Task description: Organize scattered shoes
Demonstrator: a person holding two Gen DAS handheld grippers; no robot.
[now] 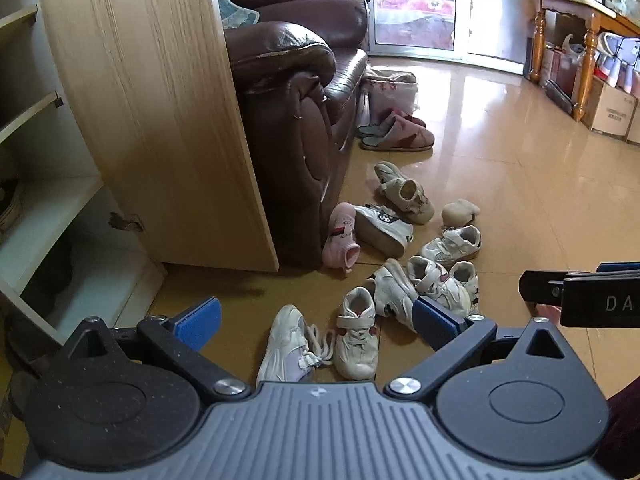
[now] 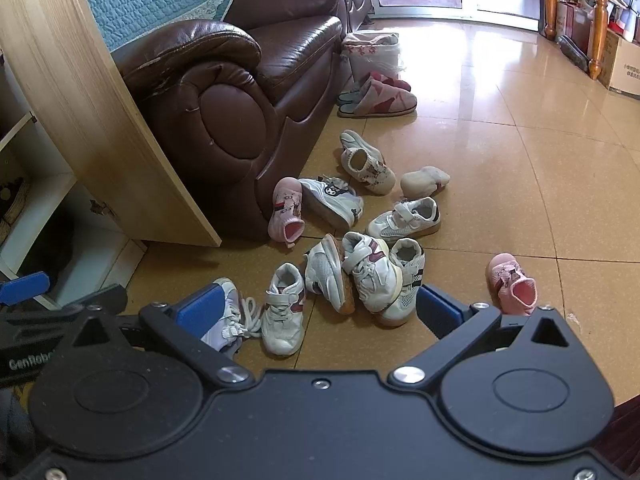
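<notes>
Several small shoes lie scattered on the tan tile floor beside a brown sofa. Nearest is a white lace-up sneaker [image 1: 285, 343], which also shows in the right wrist view [image 2: 226, 316], and a white velcro sneaker [image 1: 357, 332] [image 2: 285, 308]. A pink shoe [image 1: 341, 235] [image 2: 286, 208] lies against the sofa; another pink shoe [image 2: 512, 283] lies apart at right. My left gripper [image 1: 316, 320] is open and empty above the near shoes. My right gripper [image 2: 318, 308] is open and empty over the pile; it also shows in the left wrist view [image 1: 580, 292].
An open wooden shoe cabinet door [image 1: 152, 112] and white shelves [image 1: 52, 208] stand at left. The brown leather sofa [image 2: 248, 92] is behind the pile. Pink slippers [image 2: 380, 98] and a bag [image 2: 374, 54] lie farther back. A wooden table leg [image 1: 586, 64] and boxes [image 1: 610, 108] stand at right.
</notes>
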